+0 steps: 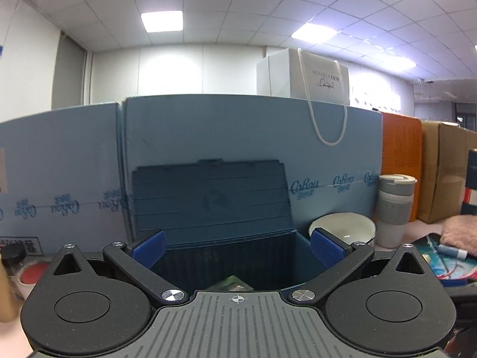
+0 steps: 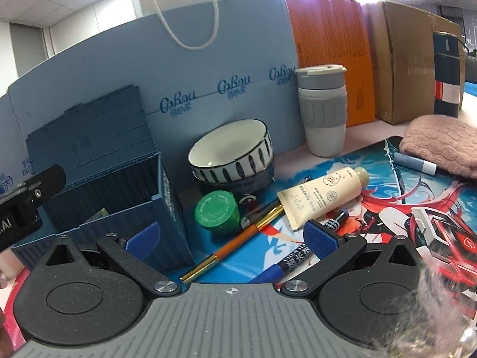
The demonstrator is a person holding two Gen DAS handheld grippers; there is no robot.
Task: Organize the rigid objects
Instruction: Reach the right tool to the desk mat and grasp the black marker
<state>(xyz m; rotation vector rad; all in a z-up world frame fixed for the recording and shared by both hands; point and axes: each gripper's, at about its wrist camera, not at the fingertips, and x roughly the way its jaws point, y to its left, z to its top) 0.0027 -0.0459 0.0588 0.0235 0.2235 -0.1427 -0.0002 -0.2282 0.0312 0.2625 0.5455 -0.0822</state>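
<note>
1. While you hold the left gripper (image 1: 237, 249) over the dark blue storage box (image 1: 238, 256), its blue-padded fingers (image 1: 149, 249) are spread wide and grip nothing; the box's lid (image 1: 208, 200) stands raised against the light blue panel (image 1: 59, 179) at the far side.
2. Inside the box, something green (image 1: 234, 283) shows just above the gripper body; what it is cannot be told.
3. Your right gripper (image 2: 231, 238) hangs low over the printed mat (image 2: 387, 208), its fingers likewise spread apart and empty, with the box (image 2: 167, 208) just to its left.
4. Between those fingers lies an orange pen with gold ends (image 2: 235, 240), touching the mat; a blue marker (image 2: 277, 268) lies near the right pad.
5. Beyond the pen, a green-capped jar (image 2: 217, 211) lies beside the box, close to two stacked bowls (image 2: 232, 155).
6. A cream tube (image 2: 322, 194) rests on the mat to the right of the jar, with a battery (image 2: 338, 217) just near it.
7. Farther off, a grey-and-white tumbler (image 2: 323, 107) stands upright against the panel, and a pink knitted cloth (image 2: 441, 143) lies at the far right with a small blue stick (image 2: 416, 162) touching its edge.
8. At the left edge of the right view, part of your other gripper (image 2: 26, 200) appears above the box.
</note>
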